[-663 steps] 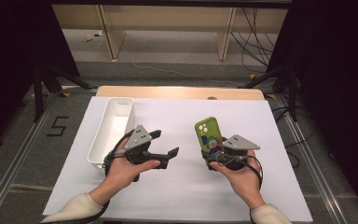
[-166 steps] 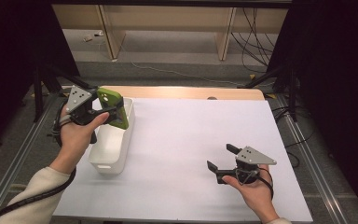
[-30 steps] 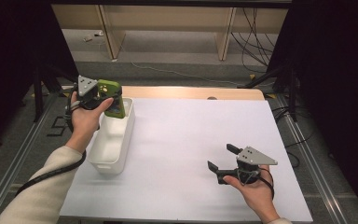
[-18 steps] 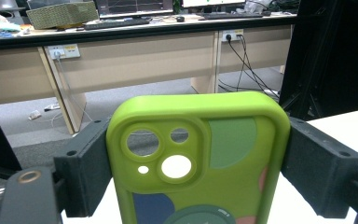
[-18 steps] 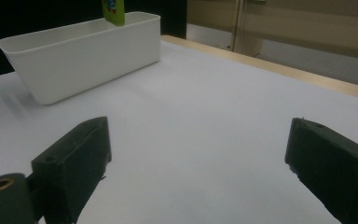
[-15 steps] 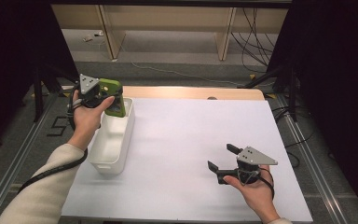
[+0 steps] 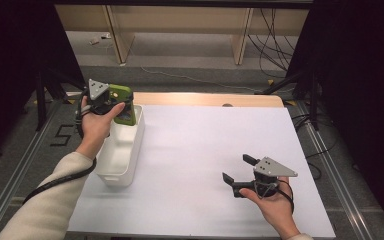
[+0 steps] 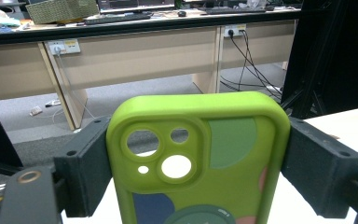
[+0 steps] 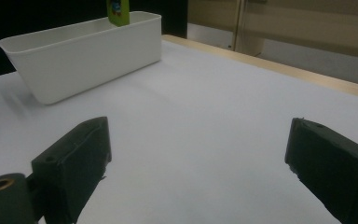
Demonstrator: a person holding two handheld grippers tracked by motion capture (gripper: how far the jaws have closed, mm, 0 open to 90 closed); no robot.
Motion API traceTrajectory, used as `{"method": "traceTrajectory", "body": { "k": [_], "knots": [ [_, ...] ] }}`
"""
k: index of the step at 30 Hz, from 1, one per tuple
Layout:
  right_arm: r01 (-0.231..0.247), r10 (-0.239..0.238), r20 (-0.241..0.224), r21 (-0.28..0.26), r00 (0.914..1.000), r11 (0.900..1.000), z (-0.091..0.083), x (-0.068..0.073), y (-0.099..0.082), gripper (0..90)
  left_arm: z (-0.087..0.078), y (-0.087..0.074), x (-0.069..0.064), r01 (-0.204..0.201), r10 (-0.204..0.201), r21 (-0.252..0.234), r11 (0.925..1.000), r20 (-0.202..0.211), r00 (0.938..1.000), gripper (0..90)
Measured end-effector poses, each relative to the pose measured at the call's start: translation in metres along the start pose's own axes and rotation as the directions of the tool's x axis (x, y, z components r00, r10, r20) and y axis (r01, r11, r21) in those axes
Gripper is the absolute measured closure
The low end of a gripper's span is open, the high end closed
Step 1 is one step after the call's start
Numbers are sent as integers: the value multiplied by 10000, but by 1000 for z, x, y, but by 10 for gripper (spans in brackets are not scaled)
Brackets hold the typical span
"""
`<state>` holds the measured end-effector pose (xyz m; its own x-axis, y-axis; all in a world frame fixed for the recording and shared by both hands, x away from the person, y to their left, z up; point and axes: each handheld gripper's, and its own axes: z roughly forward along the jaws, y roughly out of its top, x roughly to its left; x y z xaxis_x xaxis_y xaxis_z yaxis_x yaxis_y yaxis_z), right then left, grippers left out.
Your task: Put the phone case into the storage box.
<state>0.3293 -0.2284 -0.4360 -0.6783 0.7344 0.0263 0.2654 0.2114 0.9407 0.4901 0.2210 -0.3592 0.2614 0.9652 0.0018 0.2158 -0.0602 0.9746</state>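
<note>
Compared with twenty-odd seconds ago, a swap of hands: green phone case (image 7: 123, 103) then in the right tool near the counter's middle, now clamped by its two long edges between the jaws of the left tool (image 7: 111, 106); camera cutouts up in the left gripper view (image 8: 200, 158). Held over the far end of the white bin (image 7: 121, 150), lower end dipping inside the rim, seen poking above the bin wall in the right gripper view (image 9: 118, 11). Against a second ago, barely any change: case in the same spot over the bin, same grip. Right tool (image 7: 240, 175) empty, jaws spread wide, resting low over the white counter (image 7: 205, 140) at its near right, well apart from the bin, unmoved since five seconds back
</note>
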Motion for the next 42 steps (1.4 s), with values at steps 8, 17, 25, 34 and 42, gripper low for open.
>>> {"method": "traceTrajectory", "body": {
  "k": [8,17,25,34,42],
  "knots": [
    [-9,9,1,-6,10000,10000,0,0,0,81,2,-2,3,1,0,100,9999,-75,10000,160],
    [-6,6,-4,1,10000,10000,0,0,0,81,5,-1,3,2,-1,136,9999,-81,10000,160],
    [19,-19,-11,11,10000,10000,0,0,0,81,7,0,2,2,0,169,9999,-63,10000,160],
    [10,-10,-5,-3,10000,10000,0,0,0,81,9,-2,3,-22,24,254,9997,-95,10000,160],
    [17,-17,-10,-4,10000,10000,0,0,0,81,11,-2,3,6,-4,280,9996,-74,10000,160]
  ]
}}
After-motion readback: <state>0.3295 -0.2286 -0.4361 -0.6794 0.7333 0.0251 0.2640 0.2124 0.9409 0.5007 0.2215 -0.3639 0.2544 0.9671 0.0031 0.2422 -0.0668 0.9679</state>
